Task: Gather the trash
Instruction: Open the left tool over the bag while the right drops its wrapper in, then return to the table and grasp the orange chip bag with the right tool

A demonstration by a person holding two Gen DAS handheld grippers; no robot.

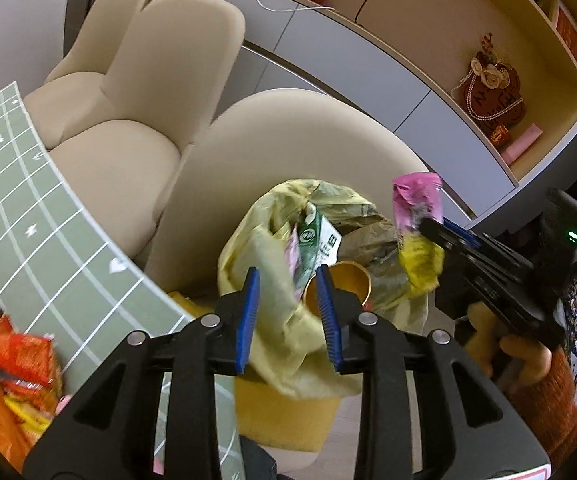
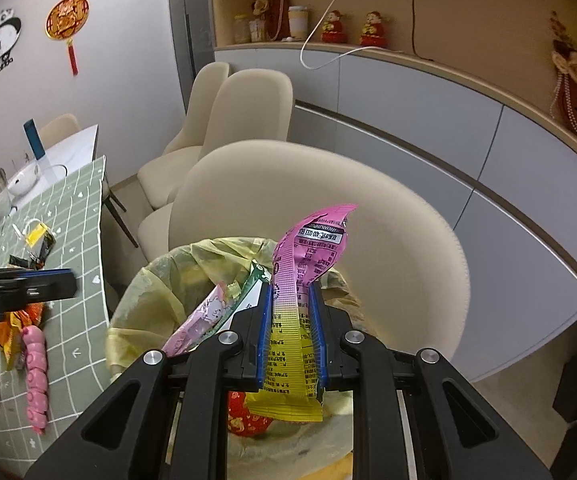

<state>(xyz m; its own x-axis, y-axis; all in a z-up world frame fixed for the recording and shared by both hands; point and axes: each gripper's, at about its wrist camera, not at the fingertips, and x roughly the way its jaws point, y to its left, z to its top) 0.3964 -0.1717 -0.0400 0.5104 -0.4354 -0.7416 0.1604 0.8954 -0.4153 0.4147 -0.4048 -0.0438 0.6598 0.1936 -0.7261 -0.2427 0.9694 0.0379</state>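
Observation:
A bin lined with a yellow bag (image 1: pixel 268 320) (image 2: pixel 136 292) stands beside the table, in front of a beige chair. Inside lie a green-white carton (image 1: pixel 316 240), a gold cup (image 1: pixel 354 284) and a pink wrapper (image 2: pixel 204 316). My left gripper (image 1: pixel 287 270) hangs open just above the bin's mouth with nothing between its blue pads; its tip also shows in the right wrist view (image 2: pixel 48 284). My right gripper (image 2: pixel 290 288) (image 1: pixel 432 228) is shut on a pink-and-yellow snack wrapper (image 2: pixel 312 248) (image 1: pixel 416 204), held upright over the bin's right side.
The table with a green checked cloth (image 1: pixel 28 200) (image 2: pixel 76 220) lies to the left, carrying orange and red snack packets (image 1: pixel 20 356), a pink segmented toy (image 2: pixel 34 364) and a yellow-black packet (image 2: pixel 38 238). Beige chairs (image 1: pixel 160 80) and grey cabinets (image 2: pixel 408 120) stand behind the bin.

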